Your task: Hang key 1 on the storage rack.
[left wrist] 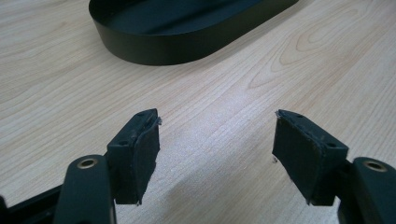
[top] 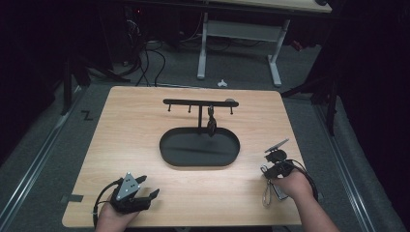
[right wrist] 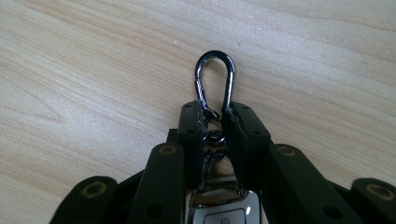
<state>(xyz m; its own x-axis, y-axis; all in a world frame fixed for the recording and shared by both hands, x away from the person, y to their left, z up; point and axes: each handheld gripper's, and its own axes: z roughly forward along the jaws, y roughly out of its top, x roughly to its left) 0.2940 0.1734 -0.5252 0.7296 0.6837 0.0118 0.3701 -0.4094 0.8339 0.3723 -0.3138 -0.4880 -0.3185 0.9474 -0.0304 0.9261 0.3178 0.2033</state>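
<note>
Tongs, high view: left tongs [top: 145, 191] rest near the counter's [top: 135, 116] near-left corner, spread and empty; right tongs [top: 269, 174] sit by the near-right edge over a key fob [top: 277, 189] with a silver clip [top: 266, 193]; a black tray [top: 199, 147] with a hook rack [top: 199, 103] stands mid-counter, one item already hanging [top: 211, 122]

Left tongs view: left tongs [left wrist: 215, 144] gape wide over bare wood; tray wall [left wrist: 154, 46] just ahead

Right tongs view: right tongs [right wrist: 216, 122] pinch the clip [right wrist: 215, 79] at its lower end; fob [right wrist: 224, 214] below

Step, judged: grasp made; next likely a lift toward a free hook

Room: open wood between fob and tray; counter edge close on the right
</note>
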